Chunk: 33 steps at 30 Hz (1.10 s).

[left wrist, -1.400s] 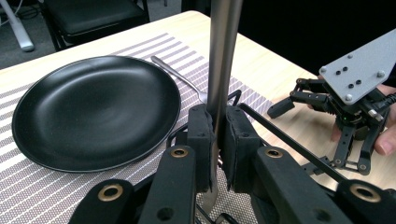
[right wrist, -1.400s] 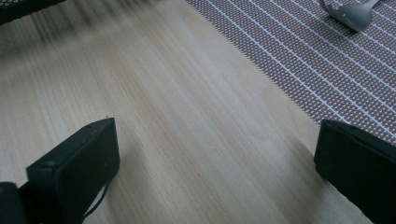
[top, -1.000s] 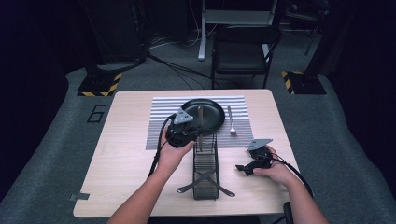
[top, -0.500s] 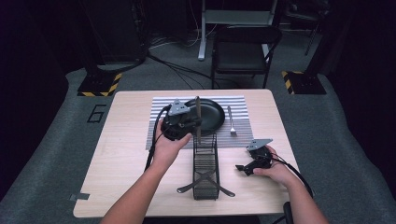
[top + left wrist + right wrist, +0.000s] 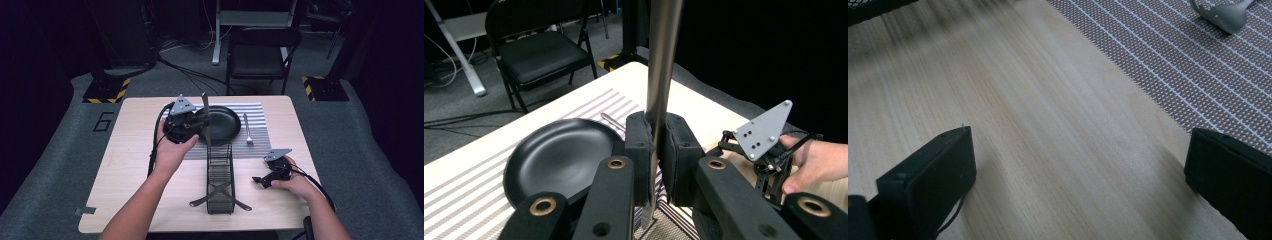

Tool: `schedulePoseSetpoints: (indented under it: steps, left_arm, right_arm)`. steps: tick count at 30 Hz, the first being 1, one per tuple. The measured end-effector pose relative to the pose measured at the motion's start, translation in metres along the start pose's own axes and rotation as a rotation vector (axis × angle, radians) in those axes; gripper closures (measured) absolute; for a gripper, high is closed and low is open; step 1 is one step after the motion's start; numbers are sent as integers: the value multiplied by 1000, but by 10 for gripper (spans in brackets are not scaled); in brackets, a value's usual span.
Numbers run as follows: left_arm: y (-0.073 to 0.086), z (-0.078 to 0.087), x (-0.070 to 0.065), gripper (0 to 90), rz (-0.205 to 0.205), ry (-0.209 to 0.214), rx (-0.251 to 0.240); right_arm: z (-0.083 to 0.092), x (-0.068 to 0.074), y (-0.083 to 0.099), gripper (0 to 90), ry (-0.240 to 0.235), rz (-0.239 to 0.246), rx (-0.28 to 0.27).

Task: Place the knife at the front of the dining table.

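A steel knife (image 5: 204,107) stands upright in my left gripper (image 5: 204,124), which is shut on it above the left rim of the black plate (image 5: 222,122). In the left gripper view the knife (image 5: 663,60) is pinched between the pads (image 5: 640,150), with the plate (image 5: 556,160) beyond. A fork (image 5: 247,131) lies on the striped placemat (image 5: 260,125) to the right of the plate. My right gripper (image 5: 260,180) rests on the table at the right. Its jaws (image 5: 1078,170) are wide open over bare wood, with nothing between them.
A black wire rack (image 5: 220,175) stands in the middle of the table, between the two hands. The fork's end (image 5: 1225,12) and the placemat (image 5: 1173,50) lie beyond the right jaws. A folding chair (image 5: 260,55) stands behind the table.
My left gripper has risen and drawn back to the left from above the rack, and the knife in it now stands upright. The right gripper has stayed still.
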<state>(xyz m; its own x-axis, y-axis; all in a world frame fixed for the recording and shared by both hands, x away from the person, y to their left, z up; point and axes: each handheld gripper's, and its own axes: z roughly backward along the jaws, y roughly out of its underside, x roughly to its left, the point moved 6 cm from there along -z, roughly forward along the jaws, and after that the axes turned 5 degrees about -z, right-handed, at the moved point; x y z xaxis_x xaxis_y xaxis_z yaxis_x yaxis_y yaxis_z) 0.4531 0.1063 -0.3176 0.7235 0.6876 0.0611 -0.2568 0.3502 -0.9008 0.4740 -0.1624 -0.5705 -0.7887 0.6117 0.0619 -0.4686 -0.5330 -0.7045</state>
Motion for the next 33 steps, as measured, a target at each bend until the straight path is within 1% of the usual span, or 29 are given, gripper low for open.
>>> schedulePoseSetpoints:
  steps: [2,4,6,8,9,11,12,13,16,17,20,22,23,24,26,31,33]
  left_arm:
    - [-2,6,4,828,-1,-8,-3]
    - [-3,8,6,828,-4,-14,-3]
    - [-2,13,12,828,8,-27,-6]
    - [-2,15,14,828,15,-31,-6]
    - [-1,17,17,828,11,-39,-4]
    - [0,17,19,828,16,-45,-5]
    - [3,18,25,828,27,-54,-4]
    - [3,18,25,828,27,-54,-4]
    - [10,18,35,828,53,-72,2]
    - [12,18,39,828,56,-83,5]
    - [20,17,48,828,78,-95,13]
    - [26,16,54,829,86,-102,12]
    - [28,15,57,828,91,-105,14]
    - [31,15,60,828,96,-105,21]
    - [36,14,65,828,103,-120,28]
    - [49,12,78,828,120,-142,32]
    - [53,10,83,828,122,-160,39]
  right_arm:
    - [0,0,0,0,0,5,1]
    - [0,0,0,0,0,4,1]
    - [0,0,0,0,0,0,0]
    - [0,0,0,0,0,4,1]
    - [0,0,0,0,0,3,1]
    - [0,0,0,0,0,2,0]
    - [0,0,0,0,0,2,1]
    - [0,0,0,0,0,2,1]
    - [0,0,0,0,1,2,1]
    - [0,0,0,0,1,2,1]
    - [0,0,0,0,2,-5,-1]
    - [0,0,0,0,0,2,1]
    - [0,0,0,0,1,-6,-1]
    - [0,0,0,0,0,3,1]
    - [0,0,0,0,2,-8,-1]
    - [0,0,0,0,2,-7,-2]
    - [0,0,0,0,2,-7,-1]
